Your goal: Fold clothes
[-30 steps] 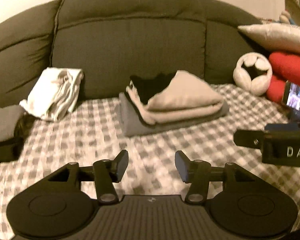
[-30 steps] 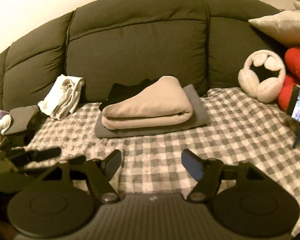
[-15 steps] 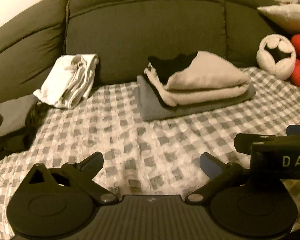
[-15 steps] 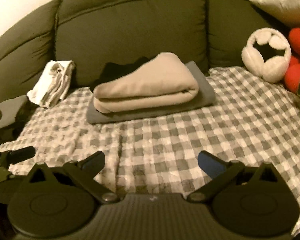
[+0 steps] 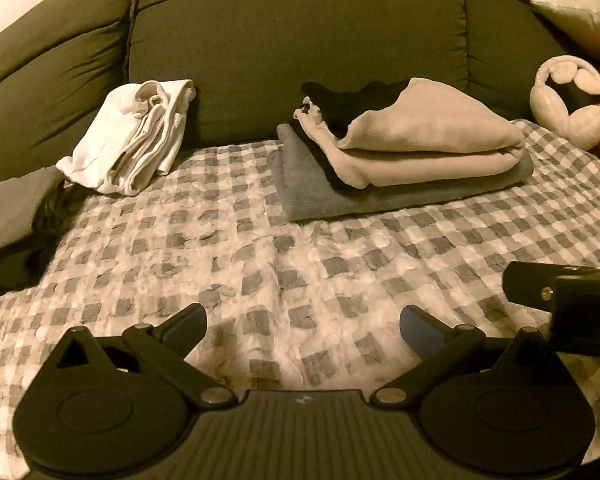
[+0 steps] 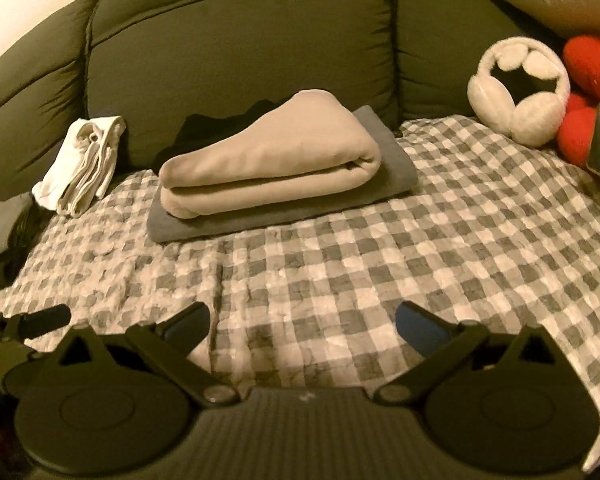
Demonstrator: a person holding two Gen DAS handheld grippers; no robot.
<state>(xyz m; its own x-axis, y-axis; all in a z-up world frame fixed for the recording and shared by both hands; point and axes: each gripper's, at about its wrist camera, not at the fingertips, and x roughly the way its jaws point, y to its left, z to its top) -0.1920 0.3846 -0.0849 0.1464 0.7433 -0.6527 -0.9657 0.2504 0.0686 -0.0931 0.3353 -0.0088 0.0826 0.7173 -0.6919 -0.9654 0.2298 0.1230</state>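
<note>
A folded beige fleece garment lies in the upper middle of the frame, its soft, thick layers doubled over with a rounded fold at the right end. It rests on a flat, folded grey cloth, with a black garment tucked behind it against the olive-green padded sofa back. In the right wrist view the same beige roll sits centred on the grey cloth.

At upper left a creased white folded garment leans against the sofa back. All of it sits on a puckered grey-and-white checked blanket. Fluffy white earmuffs and a red plush cushion lie at upper right.

The left gripper has its black fingers spread wide over the blanket, holding nothing. The right gripper likewise has its fingers wide apart and empty above the checked cloth.
</note>
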